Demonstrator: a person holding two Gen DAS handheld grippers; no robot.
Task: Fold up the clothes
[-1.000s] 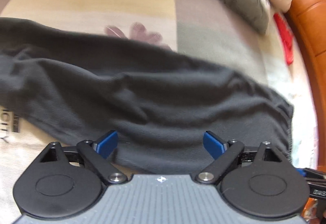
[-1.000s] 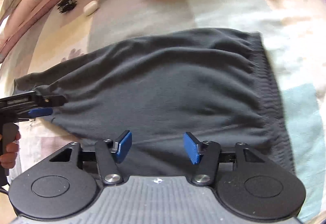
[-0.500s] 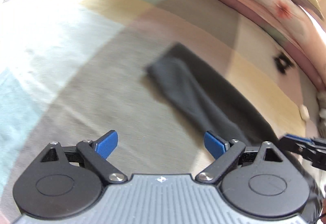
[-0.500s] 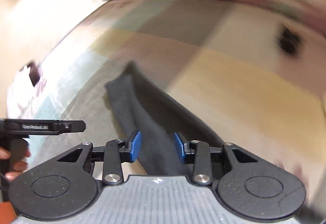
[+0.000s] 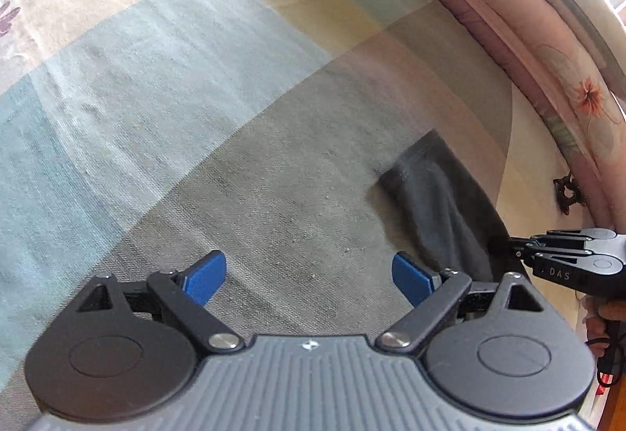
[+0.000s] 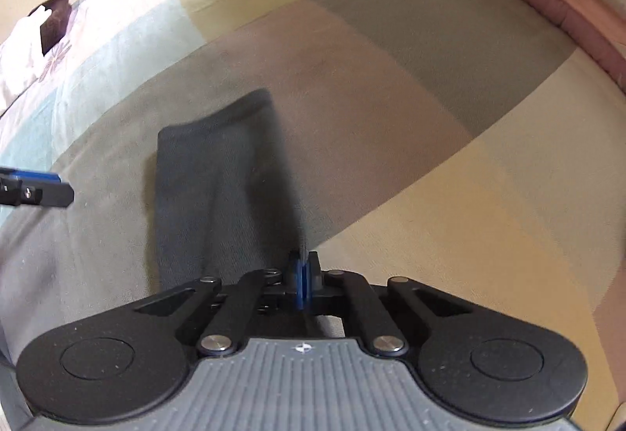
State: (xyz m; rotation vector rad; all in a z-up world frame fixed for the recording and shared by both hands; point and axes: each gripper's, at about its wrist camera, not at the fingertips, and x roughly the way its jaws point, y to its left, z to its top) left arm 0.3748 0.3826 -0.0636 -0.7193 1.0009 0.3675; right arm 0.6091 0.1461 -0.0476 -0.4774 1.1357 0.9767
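Observation:
A dark grey garment (image 6: 219, 196) lies on the pastel colour-block bedsheet (image 6: 430, 196), its narrow end pointing away from me. My right gripper (image 6: 303, 274) is shut, its blue pads pinching the garment's right edge. In the left wrist view the same garment (image 5: 442, 211) lies to the right of my left gripper (image 5: 309, 274), which hangs open over bare sheet (image 5: 195, 118) with nothing between its fingers. The right gripper (image 5: 520, 247) shows there at the far right, its tips against the cloth. The left gripper's finger (image 6: 43, 192) pokes in at the left edge of the right wrist view.
A pink flowered quilt roll (image 5: 547, 51) runs along the far right side of the bed. A small dark clip (image 5: 567, 192) lies beside it. A dark object (image 6: 54, 22) sits near the sheet's far left edge. A hand (image 5: 610, 313) holds the right gripper.
Both views swung from the garment's wide body to its narrow end. The right jaws closed onto the garment's edge. The left jaws stayed wide open.

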